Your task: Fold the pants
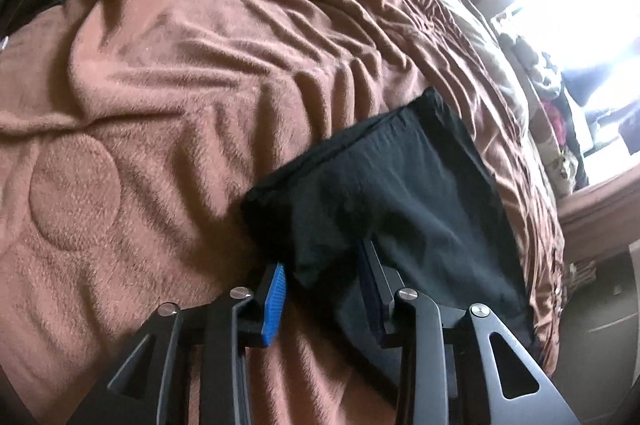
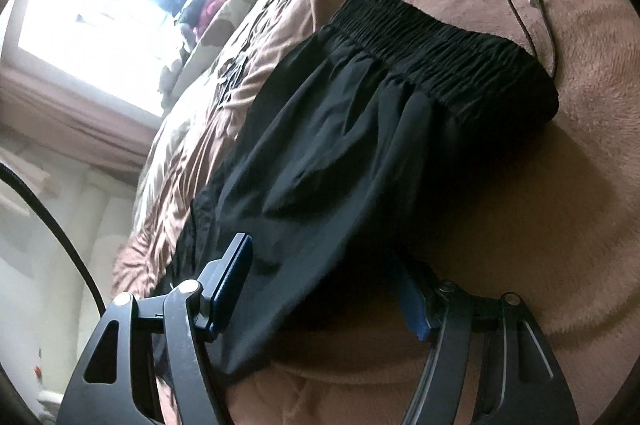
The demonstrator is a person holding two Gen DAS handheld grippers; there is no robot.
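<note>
1. Left gripper [image 1: 324, 289] stands part-spread in the lower centre of the left wrist view. A corner of the black pants [image 1: 384, 193] hangs between its fingers; the blue pad [image 1: 275, 299] on the left-hand finger shows daylight beside the cloth, so the fabric appears loosely straddled rather than pinched. Confirm pad contact before any lift.
2. Right gripper [image 2: 328, 289] stands wide at the bottom of the right wrist view, with the lower edge of the pants [image 2: 360, 145] lying across the gap. Whether its fingers press the cloth cannot be told; the far pad is in shadow.
3. Locate the garment: it lies on the brown blanket [image 1: 160, 105], elastic waistband [image 2: 440, 53] toward the upper right of the right wrist view, already doubled into a compact panel.
4. Seat both grippers on the same edge, well apart, and catch all layers in each.
5. Carry the edge toward the waistband level and in step, so that the panel does not skew.
6. Keep clear of the thin cord [image 2: 532, 9] lying beside the waistband in the upper right.
</note>
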